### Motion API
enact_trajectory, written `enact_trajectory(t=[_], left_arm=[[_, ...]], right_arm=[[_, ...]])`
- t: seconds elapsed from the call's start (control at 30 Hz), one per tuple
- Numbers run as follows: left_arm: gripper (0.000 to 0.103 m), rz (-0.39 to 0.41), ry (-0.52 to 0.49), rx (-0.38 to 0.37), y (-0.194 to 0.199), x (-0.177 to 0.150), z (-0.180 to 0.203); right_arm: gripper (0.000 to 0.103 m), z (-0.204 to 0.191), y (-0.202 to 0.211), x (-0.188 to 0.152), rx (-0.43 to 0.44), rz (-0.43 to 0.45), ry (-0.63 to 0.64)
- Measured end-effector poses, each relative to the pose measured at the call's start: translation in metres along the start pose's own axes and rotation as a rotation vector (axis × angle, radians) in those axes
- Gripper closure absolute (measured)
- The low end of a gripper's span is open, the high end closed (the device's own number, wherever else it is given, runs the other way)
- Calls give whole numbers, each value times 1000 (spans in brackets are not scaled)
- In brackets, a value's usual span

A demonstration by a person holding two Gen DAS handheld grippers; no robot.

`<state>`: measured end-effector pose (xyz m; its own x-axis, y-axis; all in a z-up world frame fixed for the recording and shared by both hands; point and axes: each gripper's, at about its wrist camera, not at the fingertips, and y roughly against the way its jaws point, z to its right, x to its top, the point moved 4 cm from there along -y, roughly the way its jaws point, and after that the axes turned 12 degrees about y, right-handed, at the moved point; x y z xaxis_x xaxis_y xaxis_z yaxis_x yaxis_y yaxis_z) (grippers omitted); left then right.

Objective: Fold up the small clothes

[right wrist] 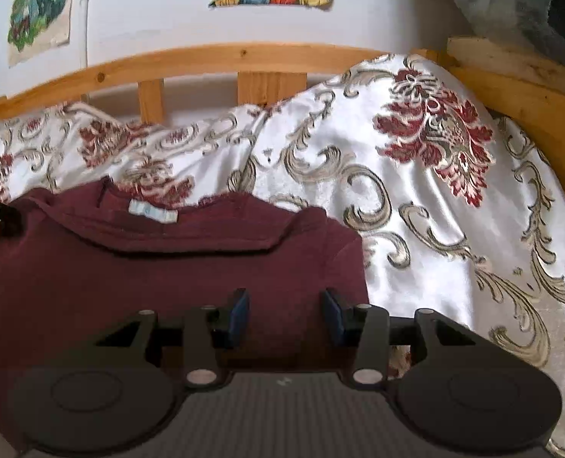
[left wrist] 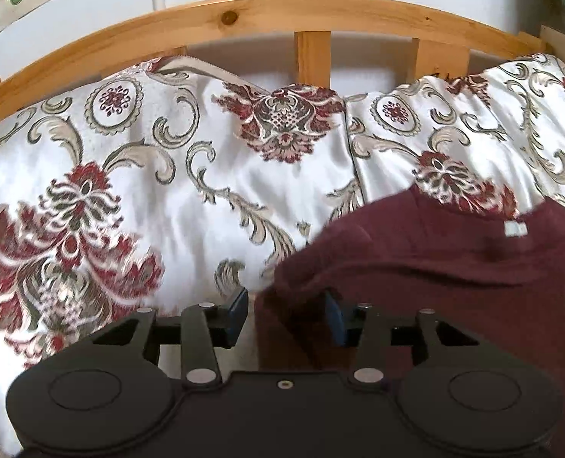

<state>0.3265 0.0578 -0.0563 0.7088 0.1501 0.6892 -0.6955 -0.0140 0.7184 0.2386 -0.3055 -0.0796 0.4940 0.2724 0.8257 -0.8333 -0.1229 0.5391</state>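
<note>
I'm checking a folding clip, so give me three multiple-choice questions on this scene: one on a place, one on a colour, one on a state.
1. Where does the garment lie?
A. on the patterned bedspread
B. on a bare floor
C. over the wooden rail

2. What colour is the garment?
A. navy
B. maroon
C. yellow

3. How do the right gripper fingers stand?
A. clamped on the neck label
B. apart above the cloth
C. pinching the bedspread

Answers: 1 A, bedspread shows around the garment. 2 B, dark red cloth in both views. 3 B, a clear gap shows between the pads, with maroon cloth behind.
</note>
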Motion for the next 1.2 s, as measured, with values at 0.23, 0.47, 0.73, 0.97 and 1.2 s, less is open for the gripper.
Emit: enact_trajectory(t=[0.23, 0.47, 0.73, 0.97, 1.2], left_arm=[[103, -5, -67, 23, -10, 6, 15], [103, 19, -4, 7, -2, 15, 8], [103, 35, 90, 25, -5, 24, -6], [93, -9, 69, -73, -1, 11, 4], [81, -26, -107, -166, 11, -9, 31]], right_arm=[[54, 5, -21, 11, -48, 47, 22], [96, 11, -36, 16, -39, 58, -18], [98, 31, -7, 27, -69, 112, -157], [98, 42, -22, 9, -45, 18, -221], [98, 41, -18, 10, -54, 65, -229]])
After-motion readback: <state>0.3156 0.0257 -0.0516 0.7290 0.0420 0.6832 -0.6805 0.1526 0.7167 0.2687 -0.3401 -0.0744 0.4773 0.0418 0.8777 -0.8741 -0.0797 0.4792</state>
